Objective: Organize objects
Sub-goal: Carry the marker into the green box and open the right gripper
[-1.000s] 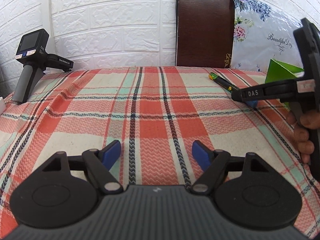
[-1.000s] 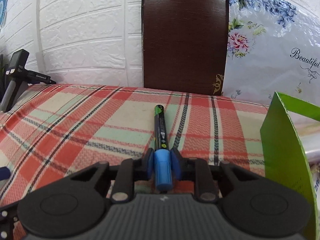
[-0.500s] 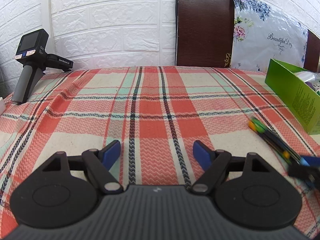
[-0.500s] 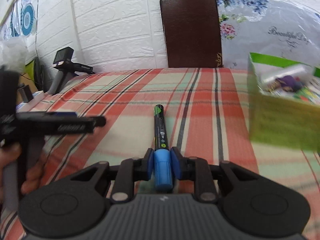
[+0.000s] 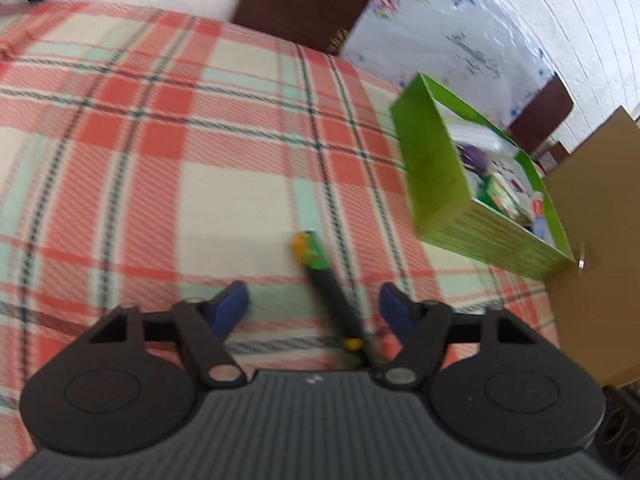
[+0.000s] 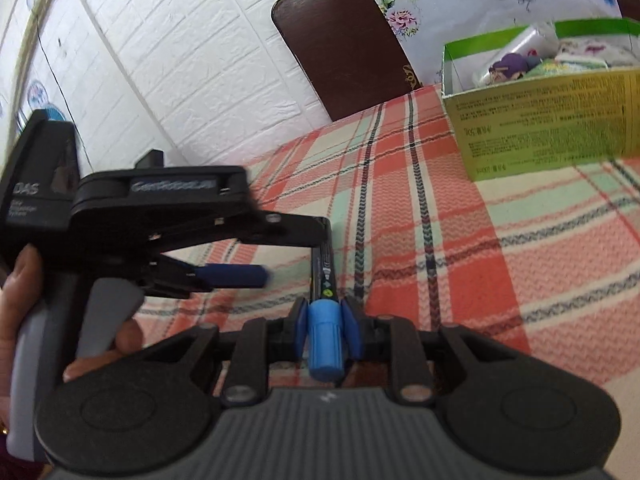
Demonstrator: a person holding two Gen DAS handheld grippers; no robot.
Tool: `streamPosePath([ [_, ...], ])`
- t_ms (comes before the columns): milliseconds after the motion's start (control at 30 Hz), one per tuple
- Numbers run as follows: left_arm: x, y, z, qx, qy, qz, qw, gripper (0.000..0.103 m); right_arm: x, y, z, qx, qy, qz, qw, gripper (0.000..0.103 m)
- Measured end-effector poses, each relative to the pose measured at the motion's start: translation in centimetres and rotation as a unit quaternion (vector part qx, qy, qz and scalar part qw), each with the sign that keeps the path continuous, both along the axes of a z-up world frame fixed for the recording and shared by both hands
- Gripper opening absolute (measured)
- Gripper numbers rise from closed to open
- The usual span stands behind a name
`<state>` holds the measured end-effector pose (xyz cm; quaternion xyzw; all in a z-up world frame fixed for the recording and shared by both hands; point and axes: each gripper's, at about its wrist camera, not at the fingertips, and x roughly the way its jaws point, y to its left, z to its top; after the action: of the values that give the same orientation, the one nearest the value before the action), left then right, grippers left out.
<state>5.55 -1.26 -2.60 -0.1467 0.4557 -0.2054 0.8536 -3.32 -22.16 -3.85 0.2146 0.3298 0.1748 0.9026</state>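
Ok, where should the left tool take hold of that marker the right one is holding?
Take the black barrel, between the green tip and the blue cap that the right tool clamps. The marker sticks out straight and free there, slim enough for the open left tool to close across it from its sides.

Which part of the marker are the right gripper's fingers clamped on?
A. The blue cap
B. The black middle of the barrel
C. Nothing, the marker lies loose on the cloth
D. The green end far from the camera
A: in the right wrist view, the right gripper has its blue fingers pressed against both sides of the blue cap of the marker, whose black barrel juts forward past the fingers.
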Motion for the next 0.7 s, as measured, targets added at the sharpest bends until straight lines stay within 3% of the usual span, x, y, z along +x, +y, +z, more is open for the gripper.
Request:
streamPosePath([
  [33,0.0,-0.7,-0.1,-0.008,0.009,-0.009,0.9999,0.044,-0.2,-0.2,0.0,0.012,-0.002,0.002,1.000,0.020],
  [67,0.1,-1.4,-0.3,-0.012,0.020,-0.015,0.9996,0.024,-0.4,-0.6,0.0,0.019,-0.007,0.001,1.000,0.020],
  [133,0.1,-2.5,-0.3,-0.035,0.030,-0.020,0.9987,0.022,-0.5,-1.4,0.3,0.017,-0.018,-0.009,1.000,0.020],
  [200,0.0,-4.2,0.9,-0.041,0.014,-0.037,0.9984,0.019,-0.8,-2.6,0.7,0.018,-0.036,-0.021,0.999,0.020],
  [333,0.0,-9.3,4.9,-0.037,-0.044,-0.094,0.9939,0.018,-1.0,-5.3,2.9,0.000,-0.097,-0.067,0.993,0.020],
  [467,0.9,-15.7,7.8,-0.019,-0.098,-0.151,0.9835,0.018,-0.1,-9.5,5.2,-0.018,-0.147,-0.126,0.981,0.020],
  [700,4.5,-24.5,8.3,-0.007,-0.118,-0.189,0.9748,0.018,3.9,-16.6,6.0,-0.023,-0.160,-0.202,0.966,0.020],
])
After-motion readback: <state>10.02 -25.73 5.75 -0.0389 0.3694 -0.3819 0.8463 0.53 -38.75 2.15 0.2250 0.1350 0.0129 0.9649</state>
